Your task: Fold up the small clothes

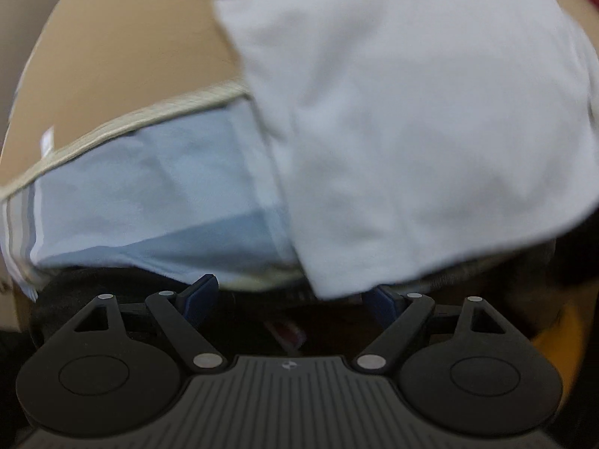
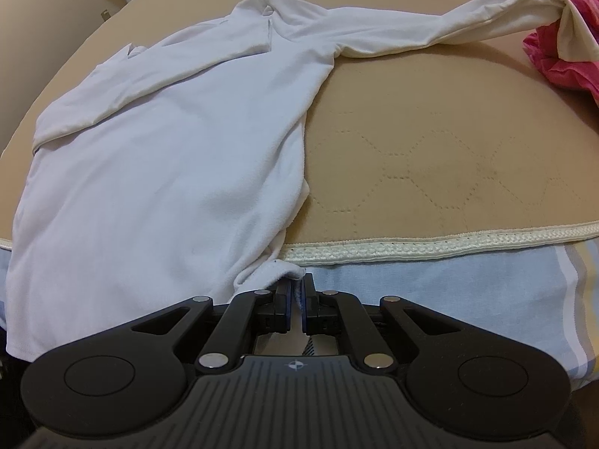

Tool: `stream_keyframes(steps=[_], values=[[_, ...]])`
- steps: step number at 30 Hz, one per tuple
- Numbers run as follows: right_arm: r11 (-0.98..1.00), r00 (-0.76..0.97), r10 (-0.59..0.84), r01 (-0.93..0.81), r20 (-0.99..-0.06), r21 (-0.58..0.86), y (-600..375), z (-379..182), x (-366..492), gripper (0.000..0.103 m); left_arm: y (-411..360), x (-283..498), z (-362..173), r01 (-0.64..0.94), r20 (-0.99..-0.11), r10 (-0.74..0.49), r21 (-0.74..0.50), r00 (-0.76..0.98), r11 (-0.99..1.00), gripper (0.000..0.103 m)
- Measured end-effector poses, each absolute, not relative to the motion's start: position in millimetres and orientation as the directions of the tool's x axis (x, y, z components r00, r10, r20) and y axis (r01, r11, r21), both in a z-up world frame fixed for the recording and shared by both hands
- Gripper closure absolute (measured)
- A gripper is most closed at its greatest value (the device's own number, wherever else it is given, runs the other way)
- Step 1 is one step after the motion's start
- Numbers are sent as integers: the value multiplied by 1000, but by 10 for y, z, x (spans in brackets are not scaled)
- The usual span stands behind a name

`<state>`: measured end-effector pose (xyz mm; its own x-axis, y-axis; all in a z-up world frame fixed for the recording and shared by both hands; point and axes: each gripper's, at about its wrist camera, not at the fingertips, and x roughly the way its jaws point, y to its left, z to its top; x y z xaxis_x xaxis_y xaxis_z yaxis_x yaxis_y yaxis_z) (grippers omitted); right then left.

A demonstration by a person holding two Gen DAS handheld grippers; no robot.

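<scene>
Right tongs (image 2: 295,299) pinching white shirt (image 2: 168,172) hem at mat (image 2: 430,172) edge, left tongs (image 1: 295,295) wide.

I am holding the left claw (image 1: 292,292) pointing steeply downward, its jaws spread wide, the blue pads (image 1: 200,292) standing far apart with nothing pressed between them. The view from this wrist is blurring. I am keeping the right claw (image 2: 297,299) angled down as well, its jaws drawn almost together, the two pads (image 2: 286,299) pinching a thin fold of the white shirt's (image 2: 168,172) hem corner between them, the linkage arms folded inward toward the middle.
</scene>
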<state>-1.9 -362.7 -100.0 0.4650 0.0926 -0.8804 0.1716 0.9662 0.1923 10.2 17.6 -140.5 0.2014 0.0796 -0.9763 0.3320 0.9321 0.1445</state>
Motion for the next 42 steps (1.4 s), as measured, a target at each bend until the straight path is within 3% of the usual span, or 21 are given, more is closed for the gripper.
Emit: stream_keyframes(steps=[8,19,20,21,22,23,24,33,42], values=[[966,462,88,176,-883,188,-3629,-1004,19,99,522,243,-1299,146,-975,-1,32,223,989,15],[958,476,93,197,-874,210,-3619,-1100,-31,96,315,252,-1493,76,-984,-51,-39,173,996,16],[957,474,97,196,-875,212,-3618,-1126,-39,96,304,231,-1481,53,-982,-55,-46,179,998,19],[958,474,98,193,-875,212,-3618,-1141,-45,96,281,196,-1465,37,-980,-63,-57,189,998,32],[960,478,96,186,-873,207,-3606,-1146,-55,98,208,125,-1452,37,-976,-77,-71,201,997,66],[963,485,92,179,-869,202,-3590,-1130,-72,102,144,84,-1421,53,-976,-71,-61,206,997,92],[965,488,89,175,-869,197,-3573,-1106,-84,102,53,15,-1391,73,-977,-39,-25,208,997,101],[961,523,-55,258,-851,97,-3836,-542,-650,103,118,-271,-600,271,-898,143,273,417,923,101],[950,433,-75,305,-898,68,-3882,-841,-941,103,-84,-553,-1026,409,-901,201,362,386,838,101]])
